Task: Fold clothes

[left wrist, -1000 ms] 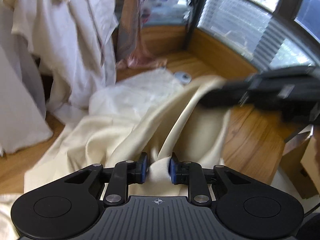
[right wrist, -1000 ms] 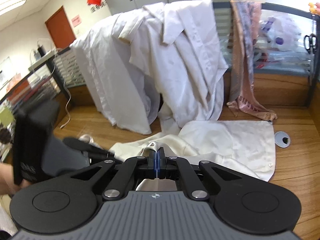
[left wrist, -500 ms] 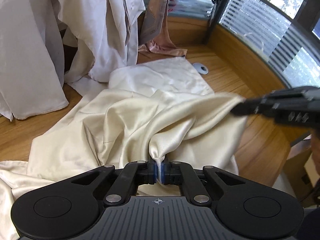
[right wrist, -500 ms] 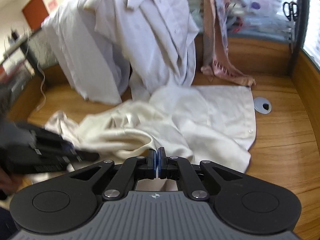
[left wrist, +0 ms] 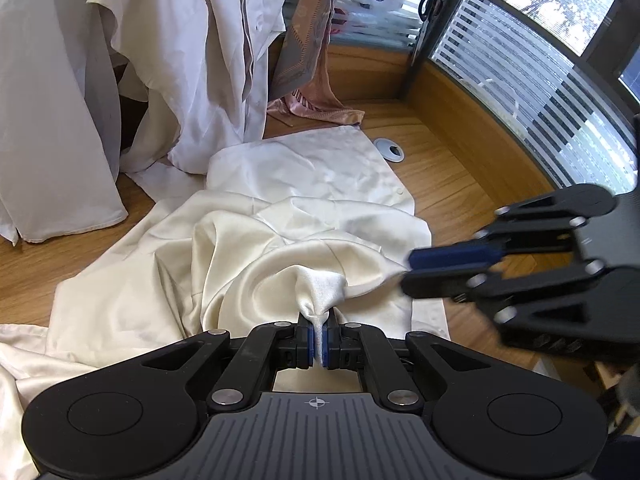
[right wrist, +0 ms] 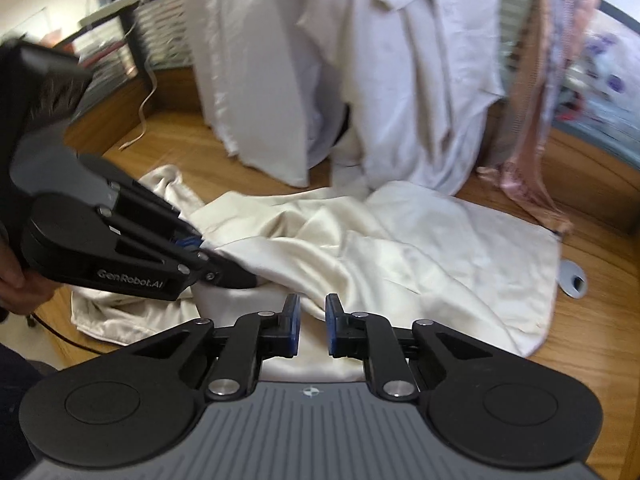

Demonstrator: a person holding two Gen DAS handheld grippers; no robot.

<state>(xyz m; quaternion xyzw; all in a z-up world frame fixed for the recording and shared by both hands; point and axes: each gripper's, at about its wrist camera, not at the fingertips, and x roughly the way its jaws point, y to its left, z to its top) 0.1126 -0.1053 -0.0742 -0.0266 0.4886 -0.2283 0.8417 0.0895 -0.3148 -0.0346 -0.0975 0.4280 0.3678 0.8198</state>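
Still lying rumpled and unfolded across the desk [left wrist: 472,184]: the cream garment [left wrist: 256,248]. Pinching a peak of it in the clamped left hand-held gripper [left wrist: 319,340]; parting narrowly over it, pads clear, the right hand-held gripper [right wrist: 307,326]. Judging no fold done yet.

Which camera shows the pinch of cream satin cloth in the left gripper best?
The left wrist view: the left gripper is shut on a bunched peak of the cream satin cloth, centred and sharp. The right wrist view shows that gripper from the side, its tip buried in the cloth, slightly blurred.
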